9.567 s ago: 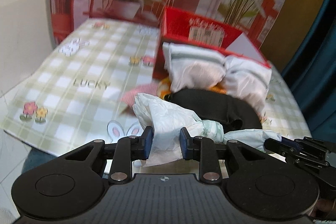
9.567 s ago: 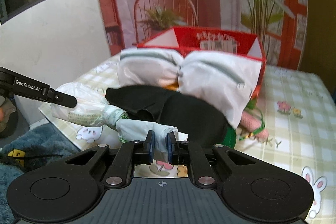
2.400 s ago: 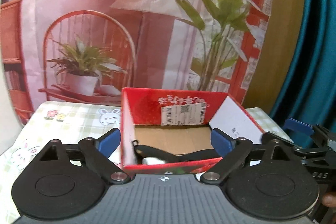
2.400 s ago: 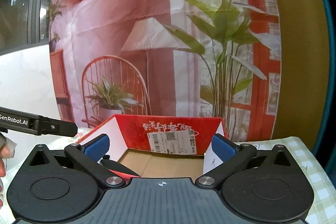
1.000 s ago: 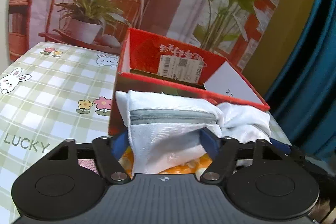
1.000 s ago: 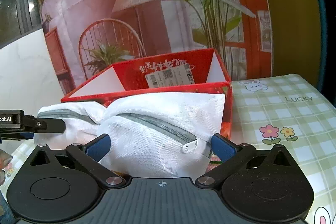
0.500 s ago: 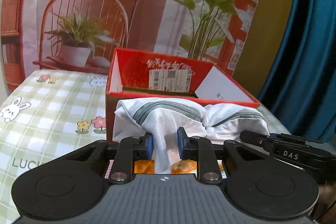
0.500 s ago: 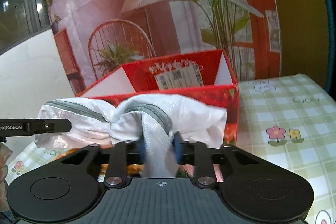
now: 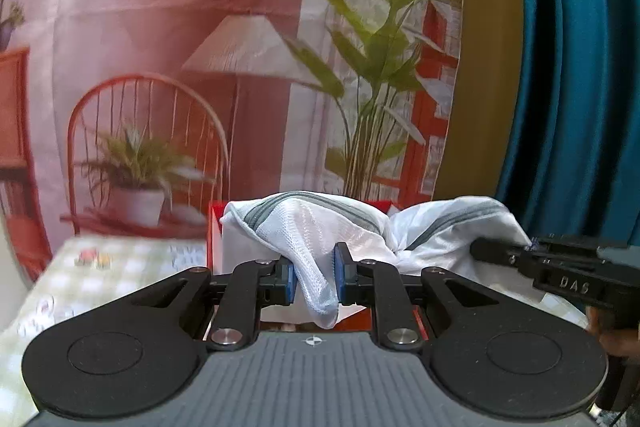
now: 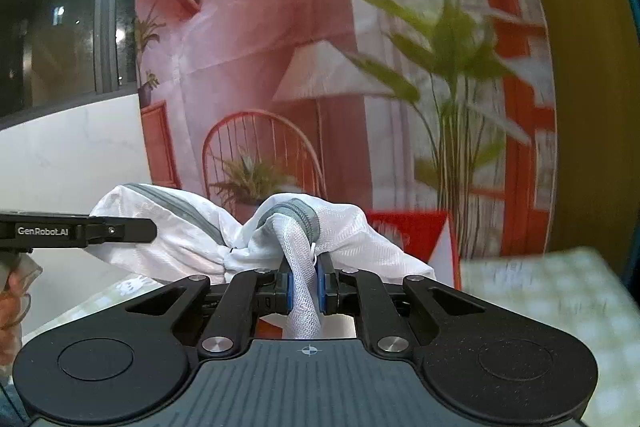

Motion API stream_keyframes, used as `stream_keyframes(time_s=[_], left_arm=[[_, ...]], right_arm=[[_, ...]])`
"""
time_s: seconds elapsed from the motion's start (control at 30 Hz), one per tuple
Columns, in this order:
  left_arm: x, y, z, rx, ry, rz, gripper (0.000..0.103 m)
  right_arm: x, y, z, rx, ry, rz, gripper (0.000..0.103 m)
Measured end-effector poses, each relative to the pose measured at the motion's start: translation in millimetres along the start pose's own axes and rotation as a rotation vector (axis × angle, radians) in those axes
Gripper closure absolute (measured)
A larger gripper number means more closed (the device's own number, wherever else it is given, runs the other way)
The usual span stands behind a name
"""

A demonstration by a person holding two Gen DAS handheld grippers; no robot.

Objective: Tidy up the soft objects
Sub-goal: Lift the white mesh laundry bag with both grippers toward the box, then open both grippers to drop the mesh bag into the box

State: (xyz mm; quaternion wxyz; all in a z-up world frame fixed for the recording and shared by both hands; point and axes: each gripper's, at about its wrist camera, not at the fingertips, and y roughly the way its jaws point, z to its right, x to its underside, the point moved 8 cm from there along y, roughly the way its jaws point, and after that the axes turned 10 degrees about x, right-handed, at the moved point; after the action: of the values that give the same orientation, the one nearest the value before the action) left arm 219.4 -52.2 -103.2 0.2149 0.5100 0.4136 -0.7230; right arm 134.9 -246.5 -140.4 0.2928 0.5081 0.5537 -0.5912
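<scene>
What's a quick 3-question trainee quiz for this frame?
1. True or false: the left gripper pinches white mesh fabric.
2. The right gripper holds: A) white mesh laundry bag B) black garment C) nothing.
3. Fill in: behind the bag stands a ___ cardboard box.

Key: 1 true; 2 A; 3 red.

The left gripper (image 9: 314, 277) was closing, its blue pads pinching white mesh fabric. The right gripper (image 10: 303, 286) was clamped tight on the same fabric, both pointing slightly downward.
</scene>
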Motion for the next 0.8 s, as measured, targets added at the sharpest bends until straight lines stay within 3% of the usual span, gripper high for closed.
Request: stream_keyframes(time_s=[0.23,0.53,0.6,0.67,0.73,0.8], left_arm=[[-28,46,-13,-0.012,0.027,-0.033,0.083],[-9,102,-38,-0.041,-0.025,-0.166,0.082],[-3,111,-40,-0.038,-0.027,-0.199,0.077],[2,114,-39,-0.034,-0.02,-0.225,0.055],[4,112,-37,-0.011,-0.012,-0.216,0.045],[7,107,-35,-0.014,-0.007,-0.217,0.042]], right_arm=[[-36,40,11,0.02,-0.009,0.018,0.093],[-16,99,22,0.041,-0.029,-0.101,0.093],[-10,106,22,0.054,-0.04,-0.123,0.091],[-3,110,22,0.069,-0.042,-0.15,0.079],[0,108,23,0.088,-0.043,-0.159,0.072],[2,103,22,0.094,-0.047,-0.161,0.069]])
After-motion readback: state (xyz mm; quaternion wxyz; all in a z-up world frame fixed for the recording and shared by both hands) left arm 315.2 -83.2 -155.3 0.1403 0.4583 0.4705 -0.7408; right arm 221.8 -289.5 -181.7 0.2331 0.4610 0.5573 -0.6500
